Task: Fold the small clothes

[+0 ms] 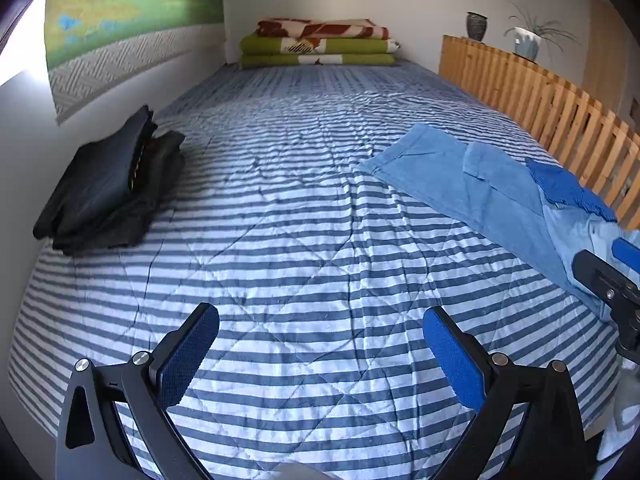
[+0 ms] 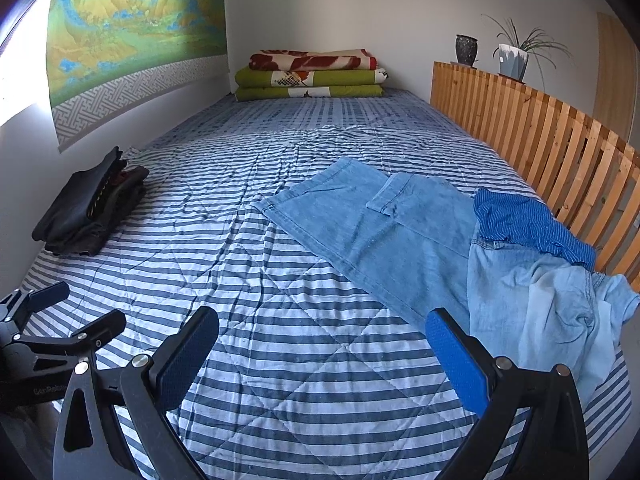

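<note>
A light blue denim garment point(image 2: 400, 236) lies spread on the right half of the striped bed point(image 2: 280, 340), with a bunched paler part point(image 2: 552, 320) near the edge and a dark blue striped piece point(image 2: 528, 224) on top by the slats. The same denim garment point(image 1: 480, 188) shows at the right of the left wrist view. A folded stack of dark clothes point(image 1: 112, 188) point(image 2: 92, 208) rests at the left by the wall. My left gripper point(image 1: 320, 352) hovers open over bare bedcover. My right gripper point(image 2: 322, 354) is open too, its right finger just short of the denim's near edge.
A wooden slatted rail point(image 2: 540, 148) runs along the bed's right side, with a vase point(image 2: 466, 50) and a potted plant point(image 2: 514, 60) on it. Folded blankets point(image 2: 312, 76) are stacked at the far end. A wall with a landscape hanging point(image 2: 132, 28) bounds the left.
</note>
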A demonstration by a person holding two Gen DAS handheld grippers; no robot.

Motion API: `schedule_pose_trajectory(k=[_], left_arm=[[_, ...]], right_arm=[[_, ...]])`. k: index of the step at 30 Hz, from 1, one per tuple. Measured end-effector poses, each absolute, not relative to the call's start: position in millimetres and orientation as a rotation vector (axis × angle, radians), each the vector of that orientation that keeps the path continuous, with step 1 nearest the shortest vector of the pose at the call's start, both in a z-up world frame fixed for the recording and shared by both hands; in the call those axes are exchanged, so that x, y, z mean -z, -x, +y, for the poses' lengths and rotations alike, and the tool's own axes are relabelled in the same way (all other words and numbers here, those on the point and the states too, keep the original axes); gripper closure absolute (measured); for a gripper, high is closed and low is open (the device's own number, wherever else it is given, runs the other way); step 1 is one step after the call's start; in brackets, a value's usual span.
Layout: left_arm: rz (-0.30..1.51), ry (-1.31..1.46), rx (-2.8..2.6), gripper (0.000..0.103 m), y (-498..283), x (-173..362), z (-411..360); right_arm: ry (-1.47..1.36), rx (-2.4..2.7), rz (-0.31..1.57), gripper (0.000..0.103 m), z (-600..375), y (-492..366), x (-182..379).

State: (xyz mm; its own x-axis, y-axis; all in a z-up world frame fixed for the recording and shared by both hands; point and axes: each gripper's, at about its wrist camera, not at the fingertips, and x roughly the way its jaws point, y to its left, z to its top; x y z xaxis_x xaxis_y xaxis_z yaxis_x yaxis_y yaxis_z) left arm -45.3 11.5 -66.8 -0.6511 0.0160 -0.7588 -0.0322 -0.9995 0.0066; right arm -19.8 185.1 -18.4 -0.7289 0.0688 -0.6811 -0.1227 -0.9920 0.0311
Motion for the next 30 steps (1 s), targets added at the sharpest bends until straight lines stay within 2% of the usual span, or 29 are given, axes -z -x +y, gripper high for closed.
schedule_pose_trajectory(k=[3, 18, 30], left_arm=[[-0.032, 1.296, -2.818, 0.0, 46.0, 66.9, 4.8], [-0.074, 1.215, -2.846, 0.0, 43.5, 61.8, 7.0], [0.039, 1.282, -2.822, 0.0, 52.7, 64.9, 17.1]], right_arm=[[1.104, -2.822, 0.113, 0.001, 187.0, 19.6, 18.9], [1.114, -2.8, 0.122, 0.001, 192.7, 25.7, 25.7], [1.138, -2.788, 0.124, 0.001, 195.8, 31.4, 33.5]])
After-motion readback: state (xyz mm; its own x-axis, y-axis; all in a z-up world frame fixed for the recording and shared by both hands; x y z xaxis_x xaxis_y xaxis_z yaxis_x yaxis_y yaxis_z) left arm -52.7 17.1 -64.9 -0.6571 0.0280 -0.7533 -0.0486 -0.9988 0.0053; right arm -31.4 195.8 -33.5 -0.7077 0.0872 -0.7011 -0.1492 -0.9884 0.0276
